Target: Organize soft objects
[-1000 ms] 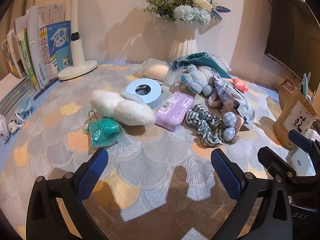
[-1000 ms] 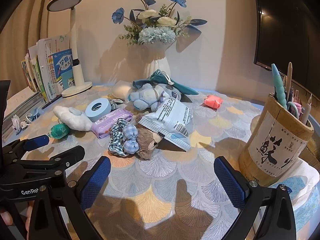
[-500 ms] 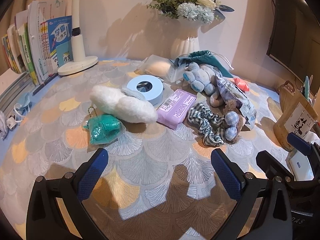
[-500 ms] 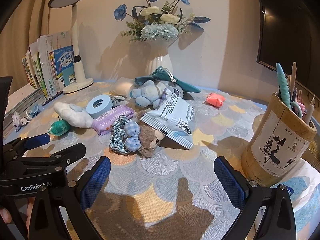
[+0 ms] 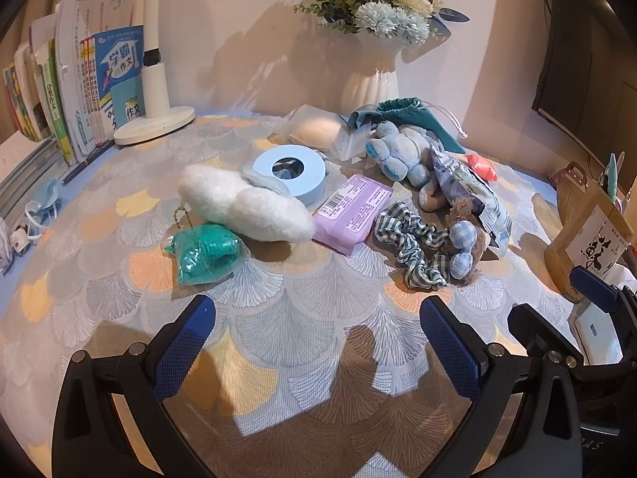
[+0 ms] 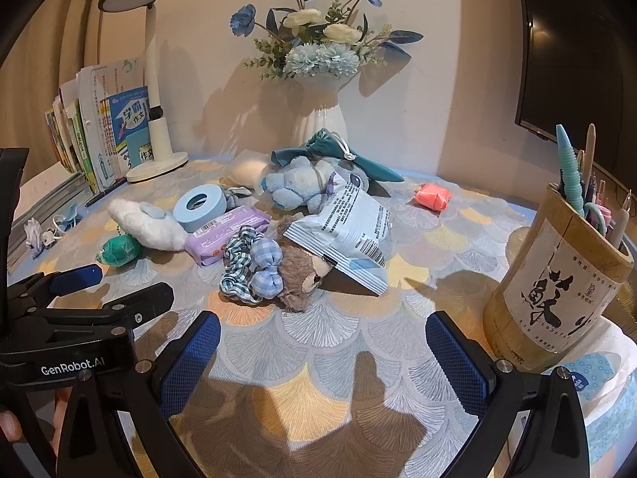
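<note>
With both the left tongs (image 5: 316, 336) and right tongs (image 6: 323, 344) spread empty above the counter (image 6: 358, 358), the brown plush (image 6: 308, 275) lay pinned under the snack packet (image 6: 346, 231), so lifting it risked dragging the tangled scrunchie (image 6: 239, 267) along.

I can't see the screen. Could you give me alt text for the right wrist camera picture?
A heap of soft things lies mid-table: a brown plush bear, a blue-checked fabric scrunchie, a pale blue plush toy and a white crinkled snack packet. The open right gripper hovers empty in front, jaws wide apart. A bamboo pen holder stands right, a white flower vase behind.
</note>
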### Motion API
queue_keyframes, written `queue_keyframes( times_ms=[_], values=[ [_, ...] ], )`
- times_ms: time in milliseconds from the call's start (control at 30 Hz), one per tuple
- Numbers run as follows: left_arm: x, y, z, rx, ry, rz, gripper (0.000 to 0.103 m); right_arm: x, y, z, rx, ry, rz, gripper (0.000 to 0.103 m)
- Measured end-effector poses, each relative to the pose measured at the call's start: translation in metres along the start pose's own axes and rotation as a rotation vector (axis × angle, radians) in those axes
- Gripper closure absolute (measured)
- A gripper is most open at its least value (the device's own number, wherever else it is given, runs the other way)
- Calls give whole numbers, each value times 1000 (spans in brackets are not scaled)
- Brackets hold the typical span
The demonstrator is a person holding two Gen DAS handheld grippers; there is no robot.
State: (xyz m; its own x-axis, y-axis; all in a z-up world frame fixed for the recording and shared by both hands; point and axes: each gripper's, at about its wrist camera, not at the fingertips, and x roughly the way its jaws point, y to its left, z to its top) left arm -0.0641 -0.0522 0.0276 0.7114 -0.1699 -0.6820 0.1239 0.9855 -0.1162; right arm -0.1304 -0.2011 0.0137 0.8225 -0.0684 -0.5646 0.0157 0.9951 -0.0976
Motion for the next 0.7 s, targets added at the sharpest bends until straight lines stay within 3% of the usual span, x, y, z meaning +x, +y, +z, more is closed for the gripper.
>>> queue_keyframes(
  times_ms=[700],
  values=[
    [2,1,1,-6,7,-2,1,3,1,0,-3,15,12,0]
  ],
)
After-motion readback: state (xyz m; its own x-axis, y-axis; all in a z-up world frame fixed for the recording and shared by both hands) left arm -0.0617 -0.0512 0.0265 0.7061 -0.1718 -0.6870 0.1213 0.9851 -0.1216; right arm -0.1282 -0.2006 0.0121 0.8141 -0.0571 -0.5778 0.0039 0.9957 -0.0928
